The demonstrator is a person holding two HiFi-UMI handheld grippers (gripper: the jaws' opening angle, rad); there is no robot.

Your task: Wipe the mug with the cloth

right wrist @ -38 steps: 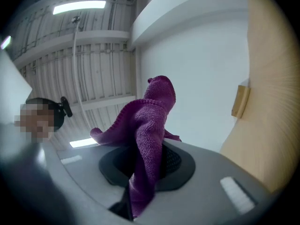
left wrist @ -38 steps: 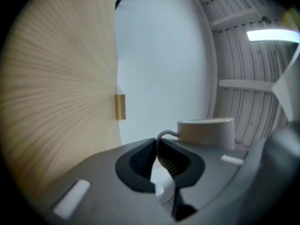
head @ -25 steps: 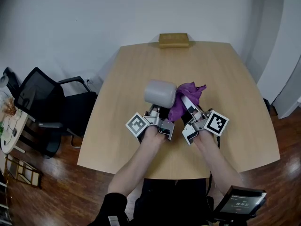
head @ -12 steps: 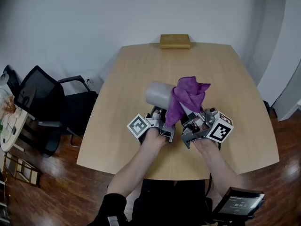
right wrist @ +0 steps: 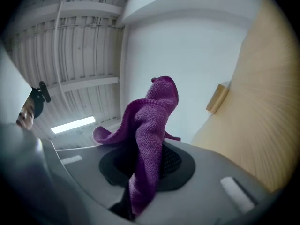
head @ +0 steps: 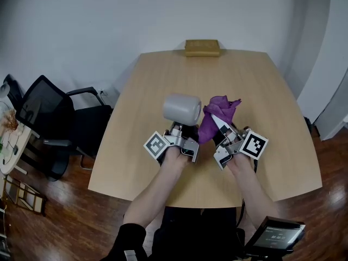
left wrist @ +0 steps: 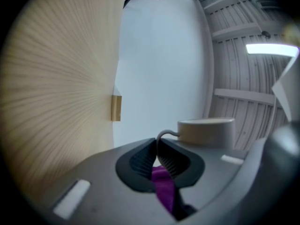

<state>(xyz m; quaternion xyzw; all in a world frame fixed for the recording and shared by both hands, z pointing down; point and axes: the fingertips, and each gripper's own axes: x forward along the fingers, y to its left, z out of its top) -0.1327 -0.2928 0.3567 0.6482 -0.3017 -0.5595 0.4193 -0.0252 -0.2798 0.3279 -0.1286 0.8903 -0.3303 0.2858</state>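
1. The pale grey, smooth-sided cylindrical mug (head: 182,109) was held clear of the light, fine-grained wooden counter (head: 163,75). It was tipped on its side, with its thin curved handle towards you.
2. Your left tongs (head: 180,127) were pressed together on that handle. The left gripper view showed the grey loop rising from between the ribbed black pads (left wrist: 140,162).
3. The purple, nubby terry cloth (head: 217,110) stood bunched in a soft peak just beside the mug; whether the two touched could not be told.
4. Your right tongs (head: 217,126) pinched the cloth at its middle between dark textured pads (right wrist: 174,161), and a loose end hung below them.
5. You held both hands close together over the near half of the counter. The tongs were angled upward and away from you, with the marker cubes turned outward.
6. A tan rectangular block (head: 201,47) sat at the counter's far edge, and a black mesh-backed office chair (head: 46,113) stood off to the left.
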